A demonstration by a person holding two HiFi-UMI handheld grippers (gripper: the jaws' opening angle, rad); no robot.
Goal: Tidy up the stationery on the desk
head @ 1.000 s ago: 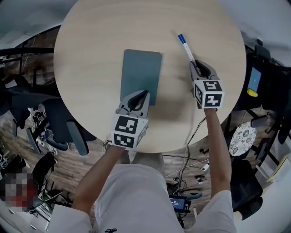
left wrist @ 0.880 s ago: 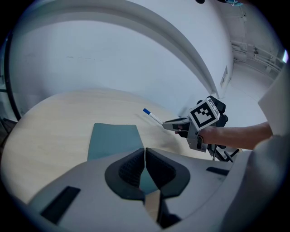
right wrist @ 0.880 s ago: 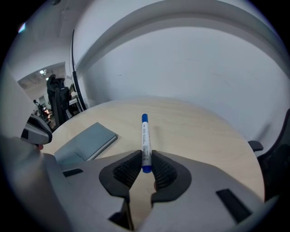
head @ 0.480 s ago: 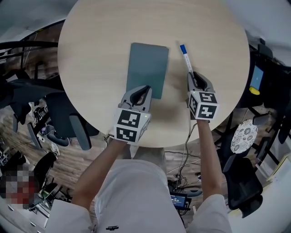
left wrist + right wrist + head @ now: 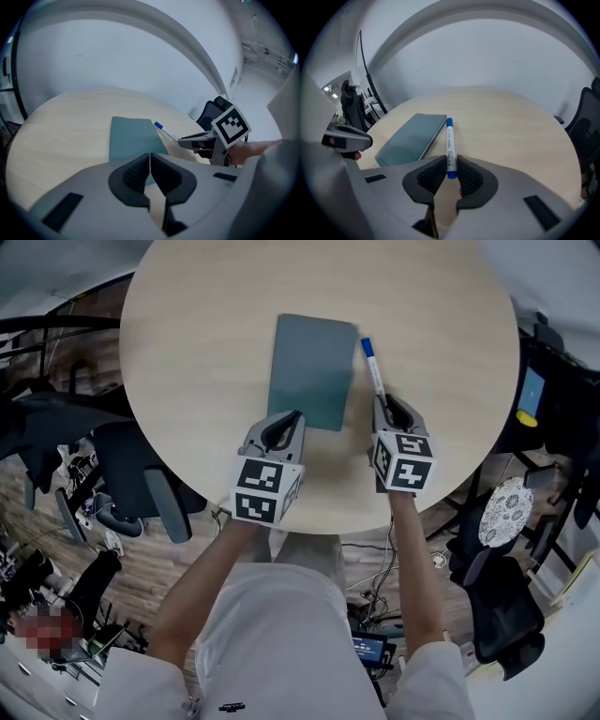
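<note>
Your right gripper [image 5: 388, 411] pinches the pen [image 5: 373, 367] beside the notebook [image 5: 314, 367]; left gripper [image 5: 286, 424], jaws pressed together, at its near edge; neither looks put away yet.

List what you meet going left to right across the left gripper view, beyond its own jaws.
notebook → pen → right gripper, shut on the pen's near end → hand
</note>
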